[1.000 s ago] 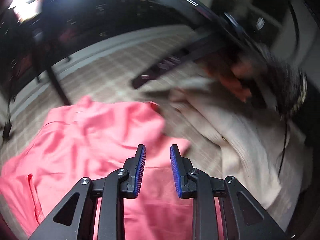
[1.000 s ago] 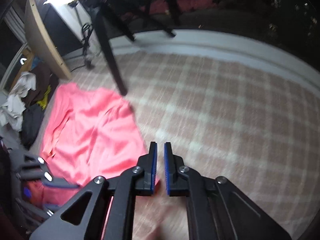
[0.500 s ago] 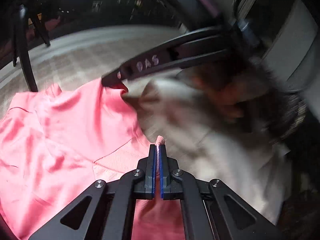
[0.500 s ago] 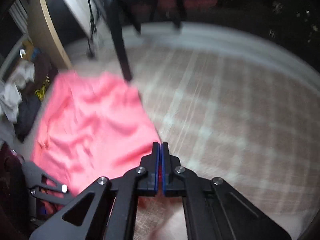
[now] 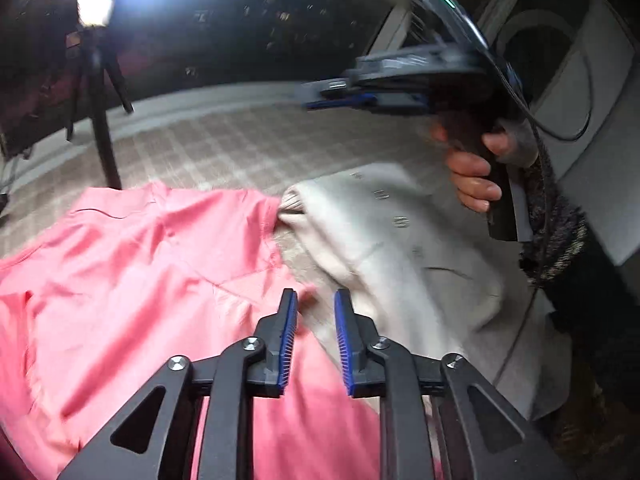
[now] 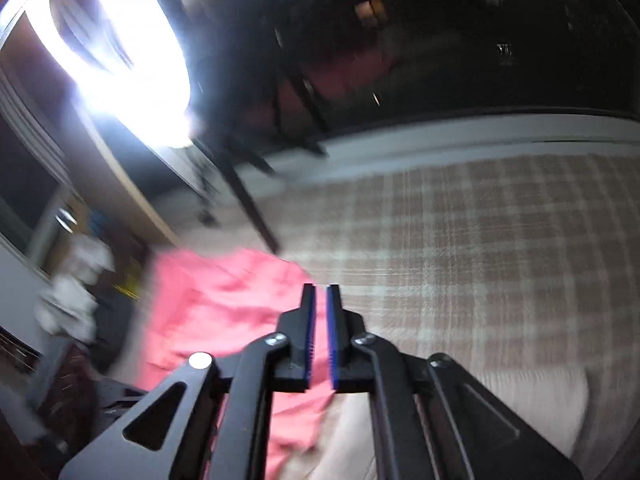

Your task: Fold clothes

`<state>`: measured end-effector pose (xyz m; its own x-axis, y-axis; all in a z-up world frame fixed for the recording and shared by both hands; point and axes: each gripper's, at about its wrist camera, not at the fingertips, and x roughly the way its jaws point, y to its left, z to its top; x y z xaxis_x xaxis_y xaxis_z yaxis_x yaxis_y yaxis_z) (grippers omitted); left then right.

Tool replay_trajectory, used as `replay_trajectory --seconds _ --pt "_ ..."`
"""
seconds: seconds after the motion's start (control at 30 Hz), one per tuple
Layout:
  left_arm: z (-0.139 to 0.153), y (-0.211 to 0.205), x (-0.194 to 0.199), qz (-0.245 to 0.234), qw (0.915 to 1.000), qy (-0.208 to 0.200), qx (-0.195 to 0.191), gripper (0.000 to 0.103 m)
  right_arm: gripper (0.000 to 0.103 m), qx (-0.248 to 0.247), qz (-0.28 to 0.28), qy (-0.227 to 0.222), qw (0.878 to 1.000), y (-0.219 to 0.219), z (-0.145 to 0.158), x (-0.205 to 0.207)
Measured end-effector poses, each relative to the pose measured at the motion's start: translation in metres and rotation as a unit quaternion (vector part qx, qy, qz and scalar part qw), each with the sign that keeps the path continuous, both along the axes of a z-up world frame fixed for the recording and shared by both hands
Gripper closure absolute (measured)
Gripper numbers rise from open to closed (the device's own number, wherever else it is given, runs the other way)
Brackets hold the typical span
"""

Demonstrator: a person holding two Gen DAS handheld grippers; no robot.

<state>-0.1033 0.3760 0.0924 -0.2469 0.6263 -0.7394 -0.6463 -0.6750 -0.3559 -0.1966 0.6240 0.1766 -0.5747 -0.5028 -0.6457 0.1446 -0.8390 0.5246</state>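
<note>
We log a plaid-covered surface (image 6: 500, 240) bearing a pink garment (image 5: 132, 280) beside a cream garment (image 5: 400, 256); a bright lamp (image 6: 120, 60) and tripod leg (image 5: 105, 140) beyond. Left gripper (image 5: 314, 300) spread, empty, above both garments; right gripper (image 6: 321, 296) slightly parted, holding nothing.

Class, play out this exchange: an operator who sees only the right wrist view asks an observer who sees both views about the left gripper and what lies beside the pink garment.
Operator: Is the left gripper holding the pink garment?
Observer: No. Its fingers stand open above the garment's edge, with nothing between them.
Operator: What lies beside the pink garment?
Observer: A cream garment, rumpled, to its right and touching its far corner.
Operator: Where is the right gripper?
Observer: Held in a hand, up in the air above the cream garment.
</note>
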Motion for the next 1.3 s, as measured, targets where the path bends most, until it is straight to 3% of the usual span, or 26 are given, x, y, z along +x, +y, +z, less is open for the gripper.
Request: replay_trajectory --seconds 0.07,0.13,0.27,0.4,0.5,0.6,0.7,0.8,0.97,1.1,1.17,1.2,1.3 --pt "0.017 -0.016 0.018 0.001 0.9999 0.007 0.010 0.074 0.072 -0.038 -0.014 0.014 0.999 0.014 0.017 0.044" --pt "0.033 -0.033 0.036 0.002 0.9997 0.013 0.019 0.074 0.070 -0.058 -0.023 0.023 0.998 0.025 0.030 0.094" --pt "0.059 -0.076 0.095 0.002 0.9994 0.023 0.026 0.074 0.070 -0.013 -0.033 0.014 0.999 0.020 0.038 0.199" --pt "0.097 -0.128 0.149 0.014 0.9976 0.003 0.067 0.074 0.070 -0.022 -0.070 0.030 0.997 0.033 0.065 0.309" --pt "0.103 -0.134 0.186 0.014 0.9972 -0.010 0.072 0.070 0.070 -0.028 -0.095 0.059 0.993 0.039 0.088 0.376" --pt "0.080 -0.098 0.228 0.001 0.9993 0.014 0.035 0.060 0.070 -0.004 -0.124 0.058 0.991 0.034 0.088 0.419" --pt "0.029 -0.037 0.268 -0.056 0.9977 0.016 -0.033 0.060 0.070 -0.024 -0.131 0.029 0.991 0.030 0.064 0.435" --pt "-0.016 0.015 0.301 -0.104 0.9894 0.033 -0.096 0.060 0.070 -0.021 -0.123 0.007 0.992 0.018 0.044 0.437" --pt "-0.049 0.056 0.315 -0.117 0.9822 0.047 -0.139 0.060 0.070 -0.015 -0.095 -0.012 0.995 0.001 0.022 0.426" --pt "-0.058 0.069 0.308 -0.100 0.9811 0.049 -0.158 0.063 0.070 -0.015 -0.067 -0.020 0.997 -0.010 0.015 0.405" --pt "-0.062 0.069 0.304 -0.099 0.9831 0.043 -0.147 0.082 0.070 -0.005 -0.049 -0.021 0.999 -0.017 0.017 0.387" --pt "-0.066 0.068 0.302 -0.098 0.9842 0.038 -0.142 0.102 0.070 0.007 -0.038 -0.019 0.999 -0.021 0.019 0.375" --pt "-0.065 0.056 0.301 -0.081 0.9907 0.039 -0.102 0.102 0.070 0.067 -0.012 -0.003 0.998 -0.035 0.018 0.327"
